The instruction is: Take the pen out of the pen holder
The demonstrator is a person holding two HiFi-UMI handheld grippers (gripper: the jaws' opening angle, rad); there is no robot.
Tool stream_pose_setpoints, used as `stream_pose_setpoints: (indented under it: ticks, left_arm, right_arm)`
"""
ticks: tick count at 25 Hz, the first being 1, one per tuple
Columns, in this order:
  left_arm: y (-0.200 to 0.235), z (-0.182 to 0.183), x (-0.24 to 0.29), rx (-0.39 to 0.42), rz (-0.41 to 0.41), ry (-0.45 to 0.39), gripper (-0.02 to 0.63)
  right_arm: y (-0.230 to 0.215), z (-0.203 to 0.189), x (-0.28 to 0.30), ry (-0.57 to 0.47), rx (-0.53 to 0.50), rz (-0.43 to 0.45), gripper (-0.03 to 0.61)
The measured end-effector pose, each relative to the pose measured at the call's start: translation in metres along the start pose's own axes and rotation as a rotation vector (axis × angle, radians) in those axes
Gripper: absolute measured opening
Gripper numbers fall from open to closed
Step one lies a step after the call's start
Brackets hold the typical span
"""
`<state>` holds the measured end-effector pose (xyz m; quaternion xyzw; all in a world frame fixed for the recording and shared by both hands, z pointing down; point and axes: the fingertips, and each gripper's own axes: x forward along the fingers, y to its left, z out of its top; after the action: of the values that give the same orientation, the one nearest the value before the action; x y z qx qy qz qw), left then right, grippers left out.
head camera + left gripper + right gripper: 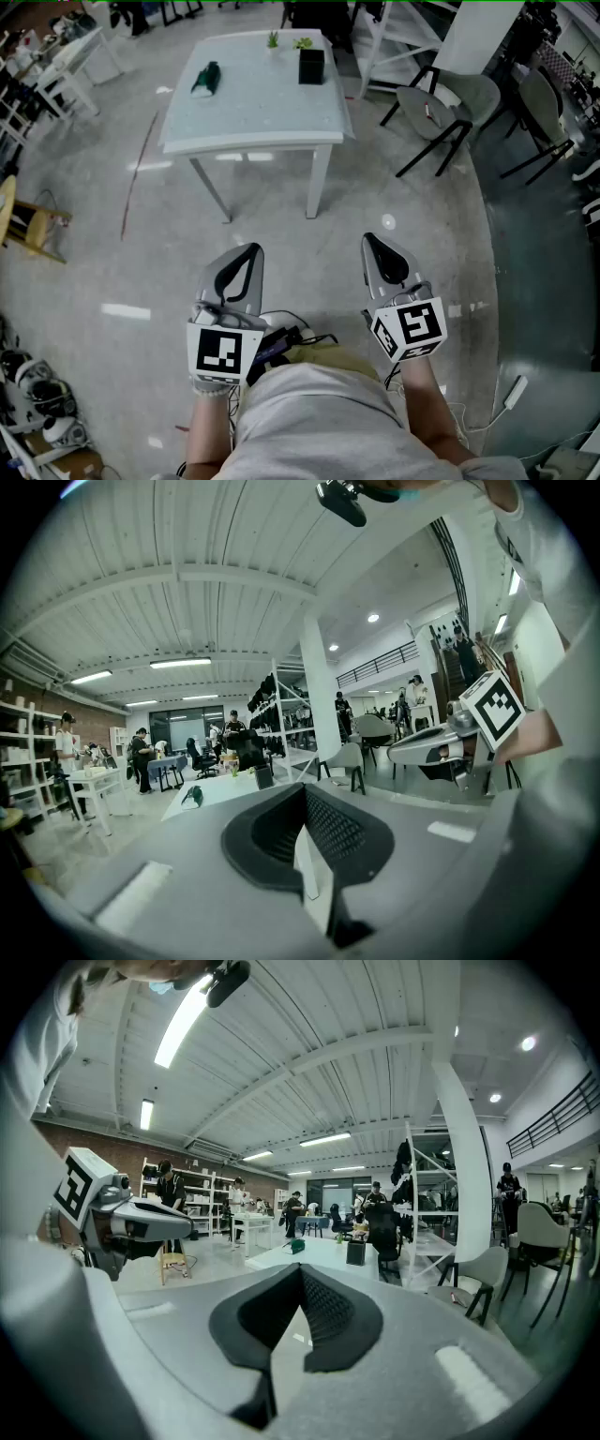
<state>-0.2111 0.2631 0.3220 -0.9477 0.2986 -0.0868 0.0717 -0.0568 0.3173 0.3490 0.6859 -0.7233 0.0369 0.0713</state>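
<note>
While the pale square table (253,127) stands well apart from me at 12 o'clock, I hold both claws at waist height, side by side over the glossy grey floor (309,253). My left gripper (246,253), a grey two-jaw claw with a marker cube at its heel, has its dark ribbed pads pressed tip to tip with nothing between them. My right gripper (373,242) matches it, closed and empty.

Both noses point toward the table, tipped only a shade downward, with my forearms tucked close to my body and my wrists straight. I judge it a carrying pose, since nothing lies within reach to grasp.

The black box-shaped pen holder (311,66) sits upright near the table's far right corner, about 1 o'clock from the tabletop's middle. Whether a pen stands in it is too small to tell from here. A dark green bundle (205,80) lies at 10 o'clock on the tabletop, well apart from the holder, and two small green plants (302,42) stand at the far edge near it. Grey chairs with black legs (450,108) crowd 2 o'clock.

The task has not begun. I judge I must first close the distance to the table, then open a claw, before any pen can be drawn.
</note>
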Motion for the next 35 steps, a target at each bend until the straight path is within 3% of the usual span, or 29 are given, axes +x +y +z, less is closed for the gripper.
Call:
stream_pose_setpoints:
  ticks: [13, 23, 27, 35]
  left_arm:
    - [-0.003, 0.0, 0.002, -0.002, 0.005, 0.005, 0.012]
    - [-0.008, -0.003, 0.007, 0.001, 0.0, 0.015, 0.012]
    - [-0.009, 0.0, 0.008, -0.001, -0.003, 0.008, 0.012]
    - [-0.017, 0.007, 0.011, 0.015, -0.005, -0.006, 0.012]
  right_arm:
    - [-0.002, 0.0, 0.001, 0.002, 0.001, 0.006, 0.0]
    - [-0.008, -0.004, 0.0, -0.003, 0.059, 0.01, 0.002]
    - [-0.005, -0.002, 0.001, -0.009, 0.074, 0.029, 0.082]
    - [-0.014, -0.007, -0.008, -0.014, 0.098, 0.024, 0.095]
